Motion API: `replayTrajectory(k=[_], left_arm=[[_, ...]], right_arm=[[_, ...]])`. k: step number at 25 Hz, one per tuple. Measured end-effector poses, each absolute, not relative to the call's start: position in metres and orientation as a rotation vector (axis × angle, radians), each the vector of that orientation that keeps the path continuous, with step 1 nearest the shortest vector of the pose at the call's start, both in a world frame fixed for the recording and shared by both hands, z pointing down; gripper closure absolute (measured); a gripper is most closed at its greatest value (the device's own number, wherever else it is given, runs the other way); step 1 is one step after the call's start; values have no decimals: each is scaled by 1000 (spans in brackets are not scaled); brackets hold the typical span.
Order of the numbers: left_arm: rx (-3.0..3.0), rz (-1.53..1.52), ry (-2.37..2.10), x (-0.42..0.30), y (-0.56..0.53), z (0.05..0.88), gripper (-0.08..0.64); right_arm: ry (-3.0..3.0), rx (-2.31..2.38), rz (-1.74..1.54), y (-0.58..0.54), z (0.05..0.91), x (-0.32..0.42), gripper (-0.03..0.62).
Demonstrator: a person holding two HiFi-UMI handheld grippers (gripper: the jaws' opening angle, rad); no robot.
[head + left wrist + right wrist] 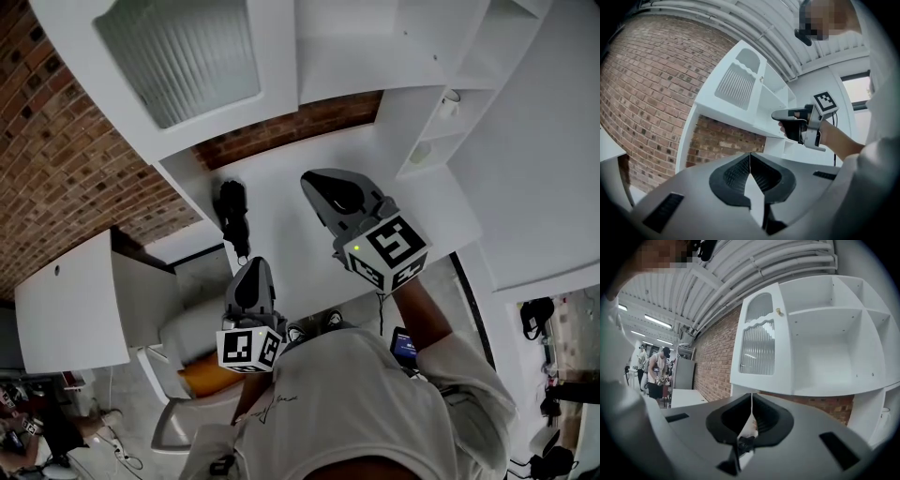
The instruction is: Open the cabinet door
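Note:
The white wall cabinet has its left door, with a ribbed glass pane and a small gold knob, swung out, and bare shelves show inside. In the head view the same door sits at the upper left. My right gripper is raised in front of the cabinet, its jaws shut with nothing between them. My left gripper hangs lower and nearer to me, also shut and empty. The left gripper view shows the door and the right gripper in a hand.
A white counter runs under the cabinet, with a black object standing on it. A brick wall lies behind and to the left. A white table is at the left. People stand far off in the room.

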State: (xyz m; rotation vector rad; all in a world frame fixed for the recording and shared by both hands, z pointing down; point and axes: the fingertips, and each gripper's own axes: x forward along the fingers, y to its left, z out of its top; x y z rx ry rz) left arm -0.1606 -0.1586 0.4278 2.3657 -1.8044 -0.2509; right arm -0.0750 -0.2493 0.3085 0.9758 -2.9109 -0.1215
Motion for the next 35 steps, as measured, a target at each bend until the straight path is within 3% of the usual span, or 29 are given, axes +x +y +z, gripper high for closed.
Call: replayTrajectory(k=[18, 35], left_arm=[[2318, -245, -1858, -165, -182, 437, 543], [2280, -196, -1857, -163, -189, 450, 543]], right_arm=[[-2985, 1130, -189, -326, 249, -74, 561], [-3015, 1112, -121, -377, 239, -82, 412]])
